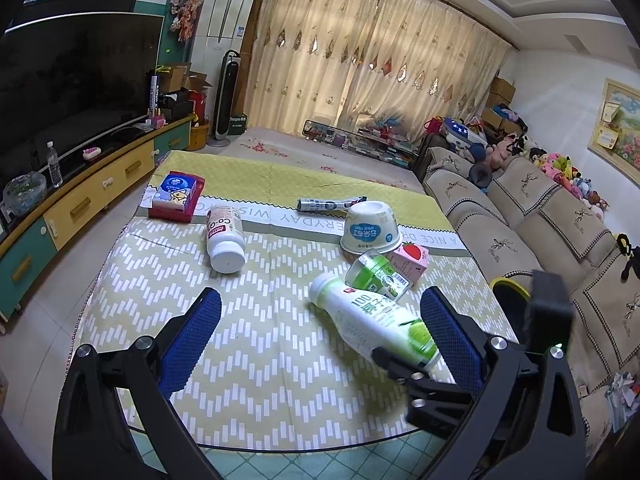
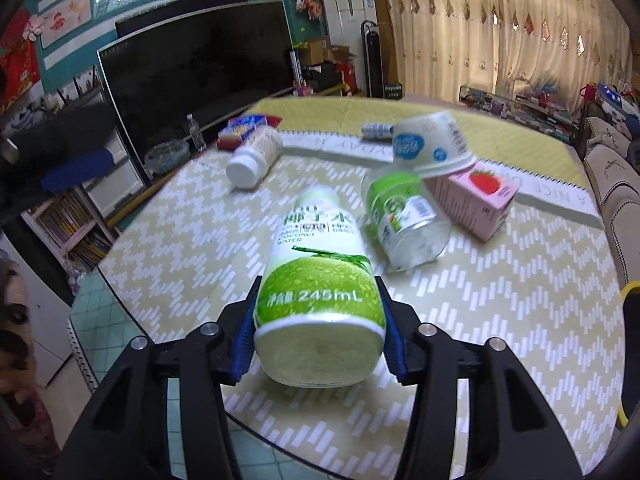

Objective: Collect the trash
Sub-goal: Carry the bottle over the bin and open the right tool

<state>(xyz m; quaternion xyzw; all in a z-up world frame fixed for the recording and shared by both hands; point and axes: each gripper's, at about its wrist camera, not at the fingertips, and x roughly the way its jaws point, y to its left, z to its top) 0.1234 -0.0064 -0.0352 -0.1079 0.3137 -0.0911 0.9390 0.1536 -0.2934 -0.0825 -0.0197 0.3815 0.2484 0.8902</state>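
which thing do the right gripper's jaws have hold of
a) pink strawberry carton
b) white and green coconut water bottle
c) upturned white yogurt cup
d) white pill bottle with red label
b: in the right wrist view the blue-padded jaws of the right gripper press on both sides of the base of the white and green coconut water bottle, which lies on its side.

Cream curtains [image 1: 360, 60], beige sofa [image 1: 540, 232], television [image 2: 192, 76]

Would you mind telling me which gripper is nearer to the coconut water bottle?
The right gripper: its fingers clamp the base of the coconut water bottle. The left gripper is open, above the table beside it, not touching.
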